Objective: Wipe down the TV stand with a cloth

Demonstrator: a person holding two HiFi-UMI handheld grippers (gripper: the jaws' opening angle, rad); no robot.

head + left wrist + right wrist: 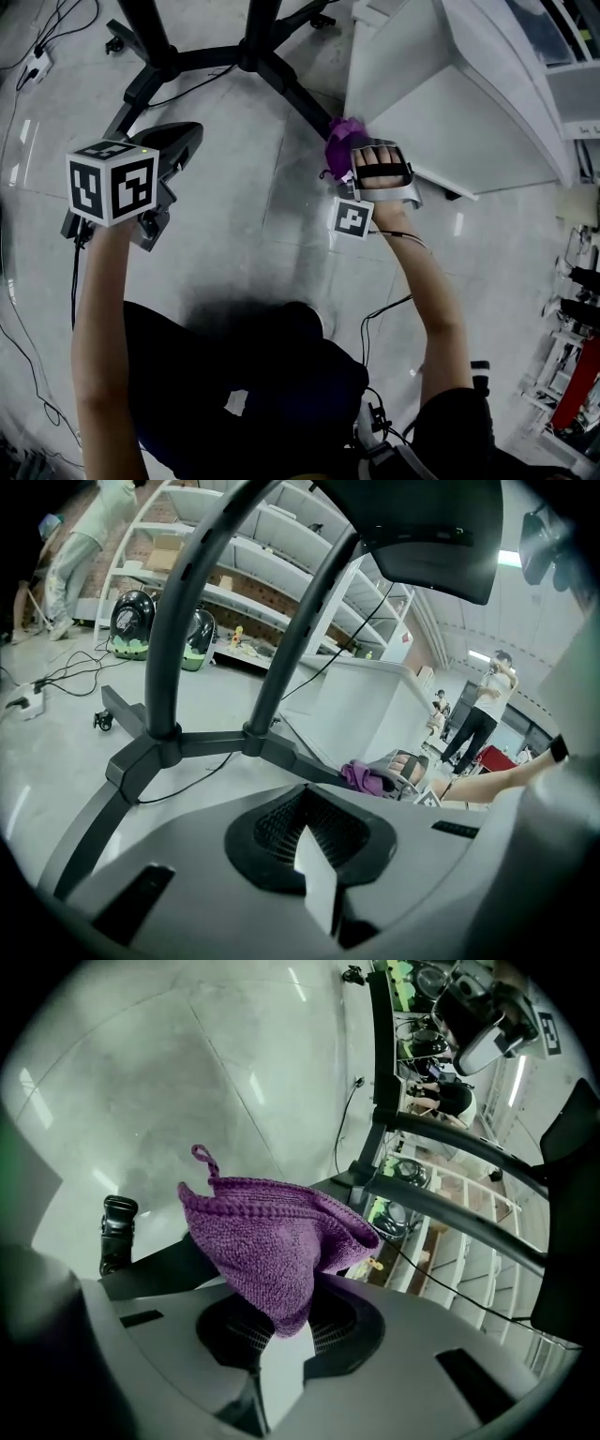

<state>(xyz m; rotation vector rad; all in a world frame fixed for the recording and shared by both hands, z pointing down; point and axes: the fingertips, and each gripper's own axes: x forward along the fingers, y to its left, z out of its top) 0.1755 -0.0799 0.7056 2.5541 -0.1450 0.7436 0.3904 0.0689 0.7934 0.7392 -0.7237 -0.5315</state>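
Observation:
The TV stand's black base (pixel 216 61) spreads its legs over the grey floor at the top of the head view. My right gripper (pixel 361 155) is shut on a purple knitted cloth (pixel 342 145), which lies against the end of the stand's right leg (pixel 300 98). In the right gripper view the cloth (pixel 272 1241) bunches out of the shut jaws of the right gripper (pixel 286 1335), above a black leg (pixel 169 1260) with a caster (pixel 117 1227). My left gripper (pixel 183 141) hovers off to the left, shut on nothing, and the left gripper (pixel 314 855) faces the base hub (pixel 159 747).
A white counter (pixel 441 103) stands right of the stand. A power strip with cables (pixel 37 64) lies on the floor at the far left. White shelving (pixel 272 564) and people (pixel 487 714) fill the background. A black cable (pixel 187 89) runs under the stand.

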